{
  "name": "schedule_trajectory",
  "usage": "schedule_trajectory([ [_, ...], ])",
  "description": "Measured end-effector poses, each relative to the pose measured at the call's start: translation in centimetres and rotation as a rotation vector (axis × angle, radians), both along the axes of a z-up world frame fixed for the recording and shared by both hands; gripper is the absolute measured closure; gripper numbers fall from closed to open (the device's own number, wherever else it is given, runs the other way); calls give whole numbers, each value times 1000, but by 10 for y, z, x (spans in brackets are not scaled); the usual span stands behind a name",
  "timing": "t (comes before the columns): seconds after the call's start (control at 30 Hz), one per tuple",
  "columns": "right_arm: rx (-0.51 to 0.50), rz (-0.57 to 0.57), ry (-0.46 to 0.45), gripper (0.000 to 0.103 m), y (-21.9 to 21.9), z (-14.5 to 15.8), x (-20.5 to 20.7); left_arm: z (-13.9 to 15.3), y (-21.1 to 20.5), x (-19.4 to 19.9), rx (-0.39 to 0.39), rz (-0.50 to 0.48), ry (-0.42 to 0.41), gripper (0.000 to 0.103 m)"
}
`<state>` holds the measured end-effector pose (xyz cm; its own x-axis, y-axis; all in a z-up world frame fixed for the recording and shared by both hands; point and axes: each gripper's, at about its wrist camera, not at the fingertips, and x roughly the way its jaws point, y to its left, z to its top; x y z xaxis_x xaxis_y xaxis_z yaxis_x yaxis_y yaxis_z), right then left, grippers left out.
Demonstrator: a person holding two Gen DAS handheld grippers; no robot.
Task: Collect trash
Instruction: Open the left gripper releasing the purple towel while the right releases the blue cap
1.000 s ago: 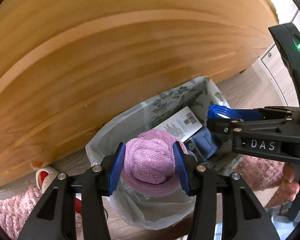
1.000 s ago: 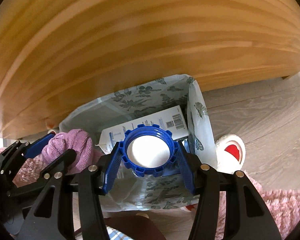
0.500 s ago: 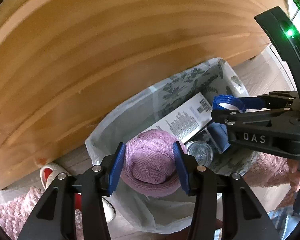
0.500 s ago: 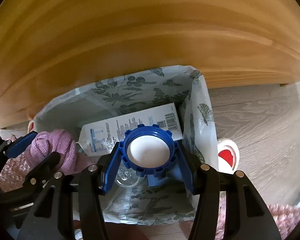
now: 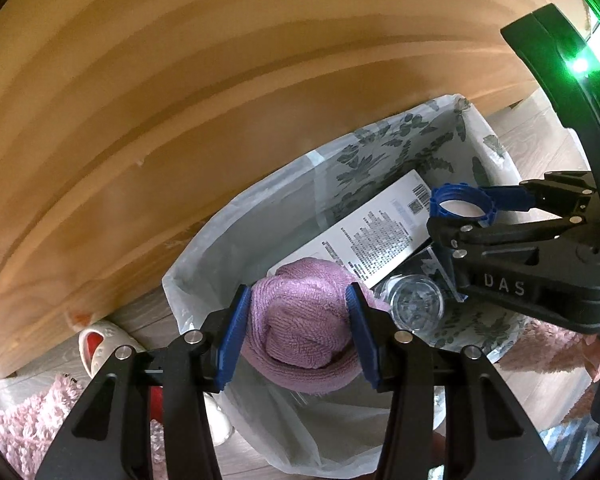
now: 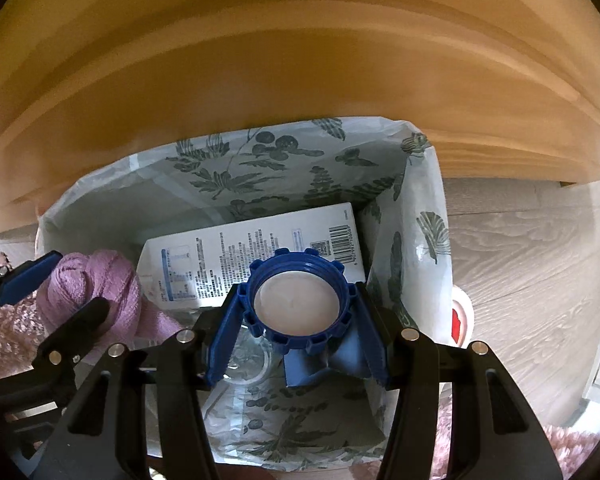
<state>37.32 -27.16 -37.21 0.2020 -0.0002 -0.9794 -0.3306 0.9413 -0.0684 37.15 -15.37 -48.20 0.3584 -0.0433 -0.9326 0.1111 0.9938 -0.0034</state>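
Left gripper [image 5: 298,330] clamps the purple knitted cloth [image 5: 300,332] over the lined trash bin [image 5: 204,280]; right gripper [image 6: 296,310] pinches the blue screw cap [image 6: 296,304] over the bin's far side, above the white carton [image 6: 252,260]. Risk: released cloth may drape on the bin's rim; cap may bounce off the carton onto the floor.

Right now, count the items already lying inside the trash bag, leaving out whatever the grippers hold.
2 visible: a white carton lying against the bag's back wall, and a clear bottle below it near the bottom. More may be hidden under them.
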Motion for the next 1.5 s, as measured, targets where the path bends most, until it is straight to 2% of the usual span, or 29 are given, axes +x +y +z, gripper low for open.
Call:
schedule_trajectory([
  [0.23,-33,26,2,50,12,-8,-7,1,5,0,14,-4,12,56],
  [0.8,-87,62,20,50,15,-31,-10,-19,7,2,11,7,47,55],
  [1.13,-95,66,27,50,20,-36,-16,-15,8,6,18,3,58,54],
  [1.2,-94,71,24,48,19,-37,-17,-13,6,6,20,5,55,54],
  [1.27,-96,74,24,42,17,-38,-21,-10,6,6,18,7,54,53],
  [1.37,-96,77,23,41,8,-34,-19,-5,6,6,11,11,55,53],
  [1.5,-98,76,16,41,10,-34,-23,2,10,6,-4,21,53,46],
])
